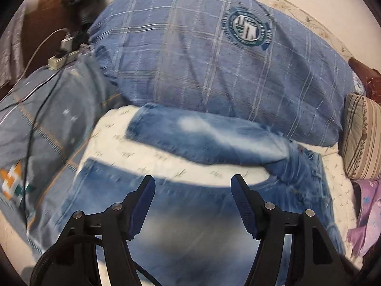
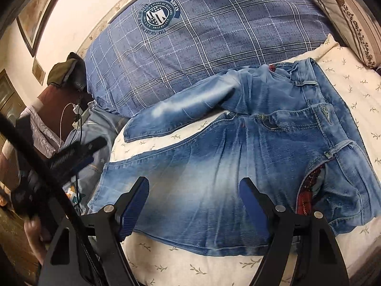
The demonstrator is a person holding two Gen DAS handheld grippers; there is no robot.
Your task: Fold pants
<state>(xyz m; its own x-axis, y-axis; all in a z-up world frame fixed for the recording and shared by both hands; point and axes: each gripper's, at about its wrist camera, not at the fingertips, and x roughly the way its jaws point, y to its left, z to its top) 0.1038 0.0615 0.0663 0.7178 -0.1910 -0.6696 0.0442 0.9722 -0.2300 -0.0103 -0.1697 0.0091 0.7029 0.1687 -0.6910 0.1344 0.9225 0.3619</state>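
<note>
The blue jeans (image 2: 238,147) are laid flat on the white sheet (image 2: 181,264) of the bed, so that they can be folded. The two legs are spread apart in a V, with the waist at the right in the right wrist view. A red lining is seen inside the waist. No fold seems to be made yet, though the left wrist view is blurred.

The right gripper (image 2: 193,190) is held above the near leg with its fingers spread and nothing between them. The left gripper (image 1: 193,187) is held above the same leg, nearer the hem, fingers spread and empty too. Both are likely placed there to pick up the cloth.

Behind the jeans a big blue checked quilt (image 2: 214,31) is piled. A striped pillow (image 1: 362,138) is seen beside it.
</note>
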